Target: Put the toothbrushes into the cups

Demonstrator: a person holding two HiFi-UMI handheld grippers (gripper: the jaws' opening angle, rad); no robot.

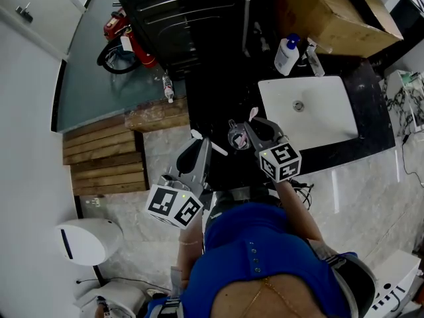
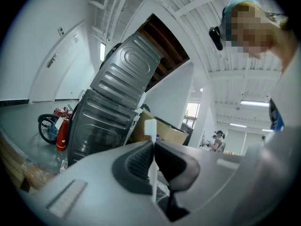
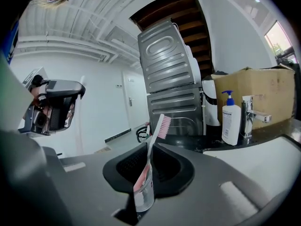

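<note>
The left gripper's (image 2: pixel 154 147) jaws pinch the handle of a white toothbrush (image 2: pixel 150 128), bristles up, left of the cup. The right gripper's (image 3: pixel 150 146) jaws stand slightly apart around a pink toothbrush (image 3: pixel 163 126), which leans in the clear cup (image 3: pixel 143 195) on the black bench (image 1: pixel 218 111).

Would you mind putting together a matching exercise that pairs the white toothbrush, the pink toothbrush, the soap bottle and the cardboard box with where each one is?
Things: 1 white toothbrush; 2 pink toothbrush; 3 soap bottle; 4 cardboard box.
Places: A in the clear cup; B beside the tap; C behind the basin; D gripped by the left gripper.
Pairs: 1-D; 2-A; 3-B; 4-C.
</note>
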